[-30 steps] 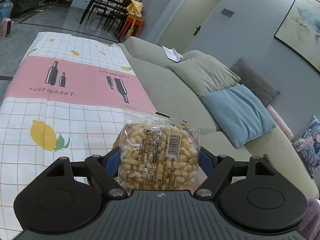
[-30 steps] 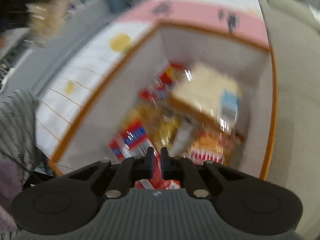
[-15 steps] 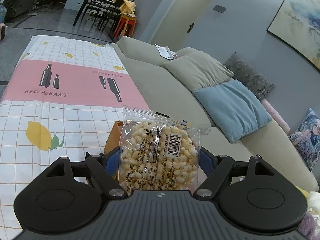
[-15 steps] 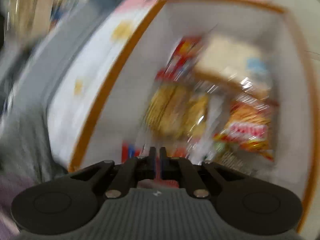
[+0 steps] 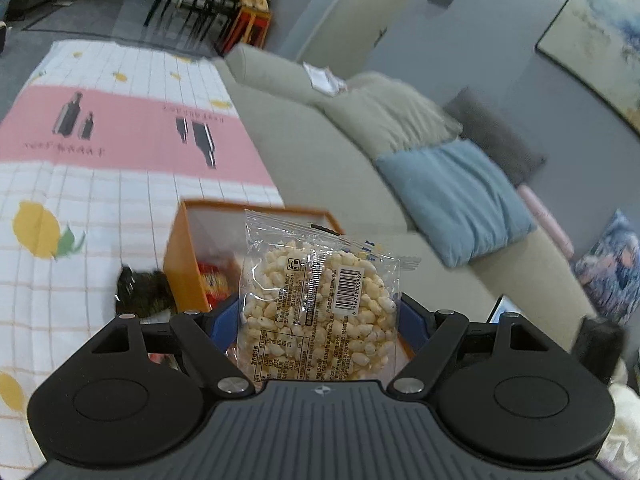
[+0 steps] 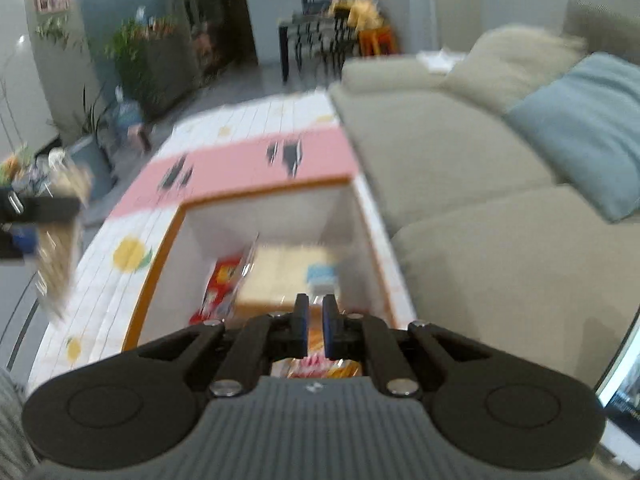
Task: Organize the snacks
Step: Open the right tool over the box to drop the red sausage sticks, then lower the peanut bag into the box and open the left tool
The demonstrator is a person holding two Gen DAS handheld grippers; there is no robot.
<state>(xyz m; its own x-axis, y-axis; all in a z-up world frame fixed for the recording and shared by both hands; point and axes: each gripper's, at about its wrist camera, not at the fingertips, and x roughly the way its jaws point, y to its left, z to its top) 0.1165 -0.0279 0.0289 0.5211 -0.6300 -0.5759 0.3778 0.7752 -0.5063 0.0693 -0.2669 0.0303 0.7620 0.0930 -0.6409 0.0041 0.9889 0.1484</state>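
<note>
My left gripper [image 5: 318,316] is shut on a clear bag of puffed corn snack [image 5: 320,304] and holds it upright above the near end of an orange-rimmed white box [image 5: 180,256]. The box shows from the right wrist view [image 6: 160,248] with several snack packs inside, among them a red pack [image 6: 220,280] and a tan pack with a blue label [image 6: 288,276]. My right gripper [image 6: 315,320] is shut and empty above the box's near end. The left gripper with its bag shows blurred at the left edge of the right wrist view [image 6: 52,240].
The box stands on a table with a white, pink and lemon-print cloth [image 5: 80,208]. A beige sofa [image 5: 320,160] with a blue cushion [image 5: 452,200] runs along the table's right side. A dark object [image 5: 140,292] lies left of the box.
The left gripper has tilted down over the box, which now shows behind the bag. The right gripper has risen and tilted up from the box's inside, staying shut.
</note>
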